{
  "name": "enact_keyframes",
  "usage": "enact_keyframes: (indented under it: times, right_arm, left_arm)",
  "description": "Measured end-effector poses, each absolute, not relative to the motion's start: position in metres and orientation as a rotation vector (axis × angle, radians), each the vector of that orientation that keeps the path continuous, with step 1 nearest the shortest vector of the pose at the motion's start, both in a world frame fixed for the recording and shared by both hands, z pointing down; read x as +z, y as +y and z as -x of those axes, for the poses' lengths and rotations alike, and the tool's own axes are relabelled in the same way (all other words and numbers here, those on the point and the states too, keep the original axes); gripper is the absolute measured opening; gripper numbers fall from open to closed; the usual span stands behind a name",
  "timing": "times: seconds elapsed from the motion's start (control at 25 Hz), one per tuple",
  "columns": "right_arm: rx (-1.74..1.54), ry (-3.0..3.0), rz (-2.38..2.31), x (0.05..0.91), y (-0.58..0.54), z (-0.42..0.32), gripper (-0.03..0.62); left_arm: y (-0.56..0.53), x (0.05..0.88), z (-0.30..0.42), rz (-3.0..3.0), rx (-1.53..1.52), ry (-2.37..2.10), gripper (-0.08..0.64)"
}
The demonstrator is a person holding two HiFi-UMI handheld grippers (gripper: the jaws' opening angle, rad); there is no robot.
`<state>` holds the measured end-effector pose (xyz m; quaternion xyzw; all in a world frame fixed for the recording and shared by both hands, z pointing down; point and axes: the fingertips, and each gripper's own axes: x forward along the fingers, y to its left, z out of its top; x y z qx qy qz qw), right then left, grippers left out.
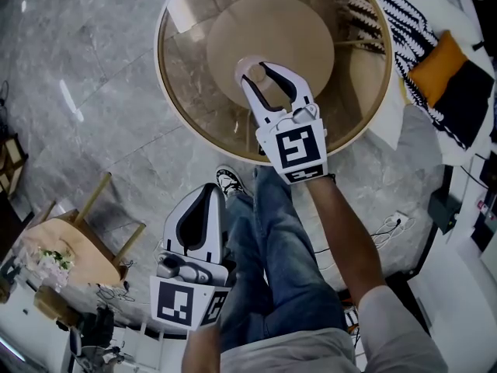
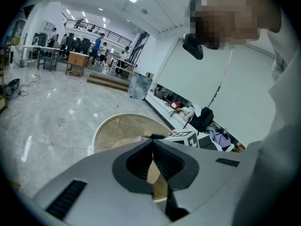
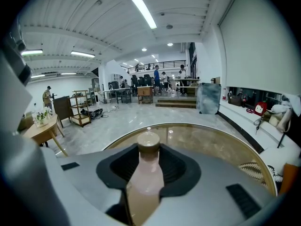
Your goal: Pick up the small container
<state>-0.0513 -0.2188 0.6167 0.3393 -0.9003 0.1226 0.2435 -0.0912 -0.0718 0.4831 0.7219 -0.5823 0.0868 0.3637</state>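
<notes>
Container [image 3: 148, 173], one, in right gripper [image 1: 258, 72]

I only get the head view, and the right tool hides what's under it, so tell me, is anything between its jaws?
Observer: Yes. The right gripper view shows a small bottle between the pads of the right tool.
Operator: Is it gripped, or just framed?
Observer: Gripped, as far as I can see. Both pads press on its pale pink body.
Operator: Does it have a lid?
Observer: Yes, a brown cap sits on top, up at the jaw tips.
</notes>
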Motion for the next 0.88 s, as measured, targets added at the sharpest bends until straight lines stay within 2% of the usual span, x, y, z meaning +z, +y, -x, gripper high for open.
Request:
enact_keyframes:
  times: [0.88]
  right_arm:
    - [0.348, -2.464, -0.907, 0.566, -0.204, 0.043, 0.143]
  left_arm:
    - [-0.082, 0.442, 0.100, -1.928, 0.217, -1.503, 0.018]
